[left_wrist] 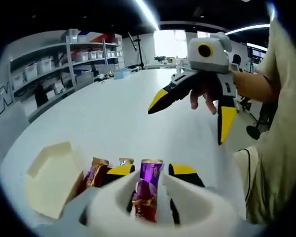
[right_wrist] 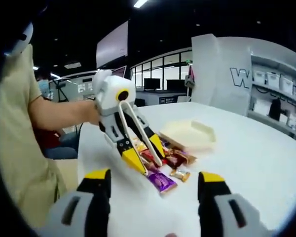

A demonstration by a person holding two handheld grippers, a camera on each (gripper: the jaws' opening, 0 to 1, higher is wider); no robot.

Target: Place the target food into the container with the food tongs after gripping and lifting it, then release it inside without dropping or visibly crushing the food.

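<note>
My left gripper (left_wrist: 153, 170) is shut on white food tongs (left_wrist: 190, 202), whose two arms reach down over the table. Between the tong arms lies a purple wrapped candy (left_wrist: 149, 190); whether it is pinched I cannot tell. In the right gripper view the left gripper (right_wrist: 144, 152) points the tongs (right_wrist: 138, 128) at a small pile of wrapped candies (right_wrist: 170, 159), with the purple candy (right_wrist: 162, 181) lying at its near edge. A cream paper container (left_wrist: 52, 177) (right_wrist: 187, 134) sits just beside the pile. My right gripper (right_wrist: 154, 177) (left_wrist: 190, 118) hovers open above the table, holding nothing.
The white table (left_wrist: 113, 113) stretches far ahead. A brown-orange wrapped candy (left_wrist: 96, 173) lies next to the container. Shelves with bins (left_wrist: 44, 69) line one side of the room. The person's sleeve and body (left_wrist: 281, 123) stand close at the table's edge.
</note>
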